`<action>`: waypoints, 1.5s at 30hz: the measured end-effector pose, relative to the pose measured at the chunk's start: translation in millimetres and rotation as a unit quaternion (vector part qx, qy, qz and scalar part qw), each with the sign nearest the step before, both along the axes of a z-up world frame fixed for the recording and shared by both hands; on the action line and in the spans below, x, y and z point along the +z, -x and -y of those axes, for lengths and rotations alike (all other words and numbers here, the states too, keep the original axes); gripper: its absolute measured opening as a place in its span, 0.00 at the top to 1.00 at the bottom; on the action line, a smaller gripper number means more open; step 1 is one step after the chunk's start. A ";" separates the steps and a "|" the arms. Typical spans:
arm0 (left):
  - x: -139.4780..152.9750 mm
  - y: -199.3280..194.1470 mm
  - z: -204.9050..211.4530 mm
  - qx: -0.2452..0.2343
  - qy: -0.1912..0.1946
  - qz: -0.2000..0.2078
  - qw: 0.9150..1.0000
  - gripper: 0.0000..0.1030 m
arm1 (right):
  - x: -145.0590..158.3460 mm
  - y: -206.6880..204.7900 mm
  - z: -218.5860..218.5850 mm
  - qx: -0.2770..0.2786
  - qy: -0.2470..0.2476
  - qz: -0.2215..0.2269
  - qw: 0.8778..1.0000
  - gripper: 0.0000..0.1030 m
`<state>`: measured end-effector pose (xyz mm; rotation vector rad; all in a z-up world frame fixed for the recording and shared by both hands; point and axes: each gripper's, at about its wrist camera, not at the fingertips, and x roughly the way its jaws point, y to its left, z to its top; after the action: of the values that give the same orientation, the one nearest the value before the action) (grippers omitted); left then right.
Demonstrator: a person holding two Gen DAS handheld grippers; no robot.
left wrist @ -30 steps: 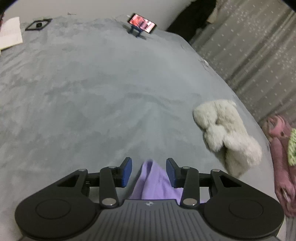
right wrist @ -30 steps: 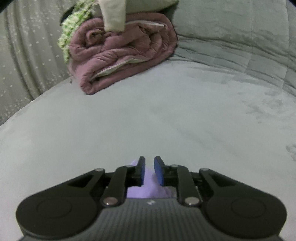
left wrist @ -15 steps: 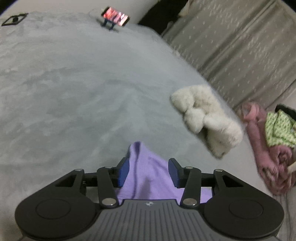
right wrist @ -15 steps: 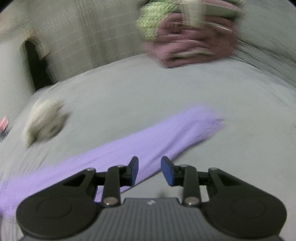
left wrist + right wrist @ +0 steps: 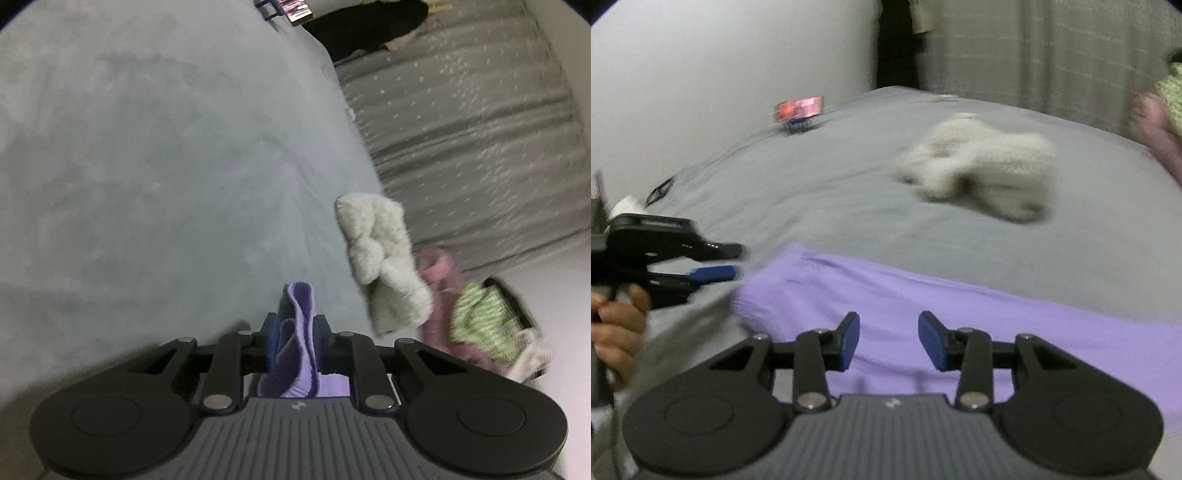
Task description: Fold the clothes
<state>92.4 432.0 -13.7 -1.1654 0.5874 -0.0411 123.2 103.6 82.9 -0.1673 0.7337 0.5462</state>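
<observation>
Two tongs: both are low over the grey bed (image 5: 147,184), each carried by a person.
Left tongs (image 5: 294,345): the blue pads are closed on a bunched fold of the purple garment (image 5: 297,332), which stands up between them.
Right tongs (image 5: 888,338): the fingers are spread wide and grip nothing; the purple garment lies flat under and just beyond them.
Purple garment, right view (image 5: 923,306): it stretches as a long band over the bed from near left to right.
Hand (image 5: 617,332): at the near left edge of the right view, it holds the handle of the left tongs (image 5: 716,273).
White fluffy item (image 5: 982,177): farther on the bed, apart from the garment, blurred.
Pink bundle (image 5: 443,280): at the right, past the fluffy item, with a green knit piece (image 5: 480,321) on it.
Phone on a stand (image 5: 799,109): at the far edge of the bed, the screen is lit.
Grey curtain (image 5: 480,129): far right.
</observation>
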 end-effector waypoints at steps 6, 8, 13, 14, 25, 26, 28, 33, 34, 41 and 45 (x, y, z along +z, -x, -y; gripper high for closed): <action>-28.5 1.6 -14.5 -0.006 0.027 0.055 0.998 0.85 | -3.3 -25.6 -89.6 0.085 0.031 -0.017 0.996 0.59; -36.3 2.6 -20.8 -0.007 0.019 0.065 0.998 0.93 | -6.5 -33.0 -105.1 0.099 0.043 -0.031 0.994 0.56; -38.9 3.5 -27.4 -0.019 0.021 0.082 0.996 0.93 | -15.5 -51.7 -140.1 0.115 0.069 -0.057 0.989 0.46; -38.9 3.9 -28.5 -0.019 0.020 0.083 0.996 0.93 | -18.2 -57.4 -146.3 0.108 0.073 -0.059 0.990 0.46; -33.6 14.1 -29.6 -0.026 0.001 0.089 0.996 0.92 | -19.2 -35.9 -163.1 0.069 0.147 -0.067 0.985 0.90; -32.8 14.6 -29.1 -0.027 0.000 0.091 0.996 0.91 | -17.1 -32.1 -160.9 0.065 0.147 -0.064 0.985 0.91; -32.0 15.5 -28.4 -0.030 0.000 0.093 0.995 0.90 | -14.5 -25.8 -156.8 0.061 0.150 -0.060 0.985 0.91; -29.8 17.8 -27.0 -0.039 0.004 0.106 0.994 0.83 | -10.9 -14.4 -151.7 0.034 0.150 -0.043 0.987 0.92; -29.2 17.6 -25.8 -0.041 0.000 0.107 0.993 0.83 | -10.5 -11.8 -152.0 0.028 0.151 -0.035 0.987 0.92; -29.8 18.5 -24.2 -0.044 -0.001 0.109 0.993 0.82 | -25.5 0.4 -162.1 0.059 0.160 -0.039 0.985 0.91; -29.4 18.5 -22.5 -0.047 -0.007 0.109 0.993 0.82 | -32.4 0.4 -161.2 0.077 0.151 -0.044 0.984 0.91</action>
<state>73.9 454.6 -43.1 -1.1012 0.4488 -0.2413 122.9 264.9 50.6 -0.4879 0.8940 0.5904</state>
